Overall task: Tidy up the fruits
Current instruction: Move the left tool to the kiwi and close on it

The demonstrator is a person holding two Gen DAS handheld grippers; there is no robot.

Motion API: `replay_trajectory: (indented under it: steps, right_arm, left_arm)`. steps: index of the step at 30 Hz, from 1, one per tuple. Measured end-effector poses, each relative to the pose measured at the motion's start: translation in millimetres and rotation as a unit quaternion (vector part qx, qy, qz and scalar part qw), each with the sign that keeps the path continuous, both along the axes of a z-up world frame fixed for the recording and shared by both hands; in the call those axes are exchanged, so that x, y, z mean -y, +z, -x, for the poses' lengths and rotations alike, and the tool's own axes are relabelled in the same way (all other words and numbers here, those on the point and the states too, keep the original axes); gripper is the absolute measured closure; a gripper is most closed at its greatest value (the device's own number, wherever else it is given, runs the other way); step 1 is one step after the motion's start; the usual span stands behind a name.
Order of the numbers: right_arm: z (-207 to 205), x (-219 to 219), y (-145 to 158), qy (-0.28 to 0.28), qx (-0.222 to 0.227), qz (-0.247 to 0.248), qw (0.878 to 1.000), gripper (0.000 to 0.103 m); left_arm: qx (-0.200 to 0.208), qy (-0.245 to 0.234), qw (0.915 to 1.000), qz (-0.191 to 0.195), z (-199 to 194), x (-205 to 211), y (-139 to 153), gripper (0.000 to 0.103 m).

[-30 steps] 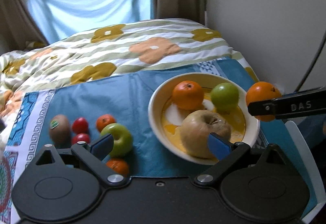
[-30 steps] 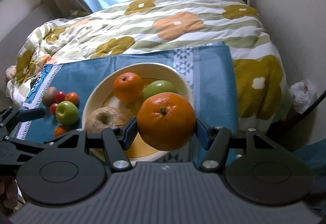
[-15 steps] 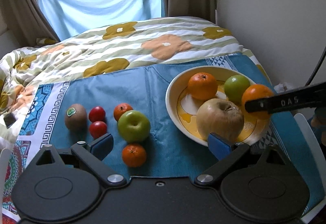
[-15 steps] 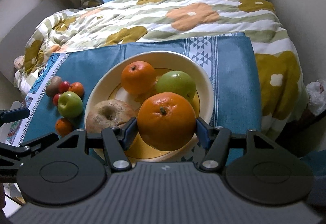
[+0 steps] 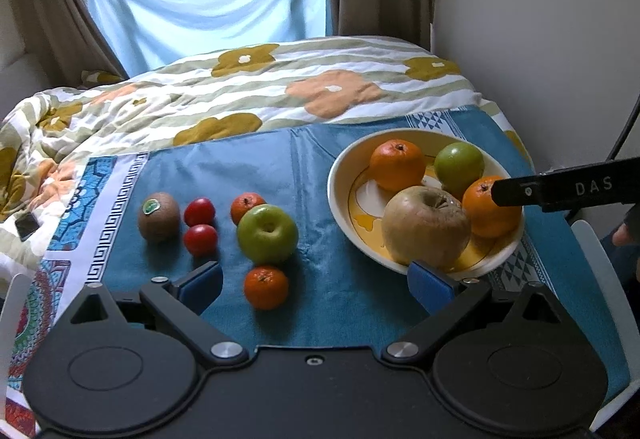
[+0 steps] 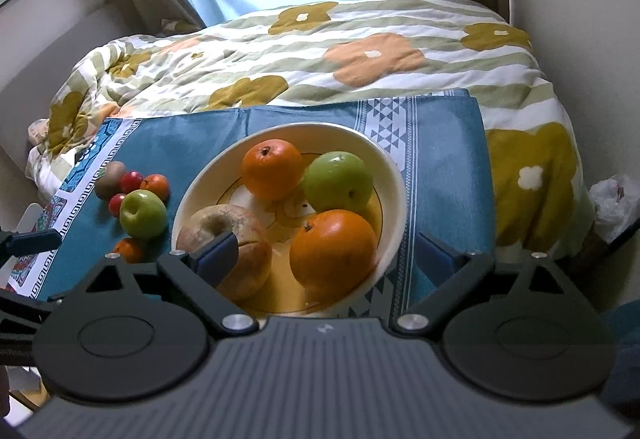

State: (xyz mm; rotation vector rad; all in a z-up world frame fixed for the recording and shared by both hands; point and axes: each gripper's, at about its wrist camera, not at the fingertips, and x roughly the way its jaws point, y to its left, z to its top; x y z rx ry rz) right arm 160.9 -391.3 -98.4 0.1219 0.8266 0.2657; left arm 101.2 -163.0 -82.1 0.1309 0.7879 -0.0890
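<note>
A: Right tool (image 6: 326, 259) — jaws spread wide, nothing between the pads. The big orange (image 6: 333, 248) sits in the bowl (image 6: 394, 183), free of both fingers.

B: So the step in hand is the release. How to finish it well?

A: My read: lift straight up and back, keeping the jaws wide. The left finger lies over the russet apple (image 6: 236, 239); a sideways drag could nudge it into the orange. Fruit is round and the bowl is crowded, so a bump may set things rolling.

B: Left tool (image 5: 316, 285)?

A: Open wide too, holding nothing. It hangs above the blue cloth (image 5: 248, 167), a small tangerine (image 5: 266, 287) just ahead between the pads.

B: What's in the bowl?

A: Four pieces: two oranges, a green apple (image 6: 338, 181), the brown-skinned apple. They sit close, some touching.

B: And still out?

A: On the cloth, left of the bowl: a kiwi (image 5: 158, 216) with a sticker, two red fruits (image 5: 200, 225), a second small tangerine (image 5: 246, 206), another green apple (image 5: 267, 235) and the tangerine near the left tool. All clustered, several touching.

B: The orange itself?

A: Bright, smooth-pebbled skin, stem end up, near the bowl's near rim.
</note>
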Motion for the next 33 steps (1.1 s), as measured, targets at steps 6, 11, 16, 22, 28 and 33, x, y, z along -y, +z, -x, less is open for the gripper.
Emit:
replay_trajectory:
  steps: [6,11,16,22,28,33]
  right_arm:
    - [13.2,-3.2,16.5,0.002,0.009,-0.001,1.0,0.0]
    - [25.2,-11.4,32.5,0.008,0.019,0.0,1.0,0.0]
    - [34.9,-27.3,49.8,0.017,0.026,-0.001,1.0,0.0]
    - [44.2,-52.7,62.3,0.011,0.027,-0.01,1.0,0.0]
    - [50.9,-87.3,69.4,-0.008,0.023,-0.012,1.0,0.0]
    - [50.4,-119.8,69.9,-0.02,0.014,-0.01,1.0,0.0]
  left_arm:
    - [0.015,0.014,0.9998,0.004,16.3,-8.0,14.2,0.002]
    - [0.031,0.028,0.9991,0.002,32.5,-20.7,31.1,0.002]
    - [0.046,0.043,0.998,-0.003,44.6,-42.2,47.9,0.002]
    - [0.049,0.049,0.9976,0.0,43.9,-77.9,59.6,0.002]
    - [0.046,0.024,0.9986,-0.002,31.6,-113.0,65.8,0.002]
    - [0.042,-0.017,0.999,-0.006,10.6,-143.9,70.5,0.002]
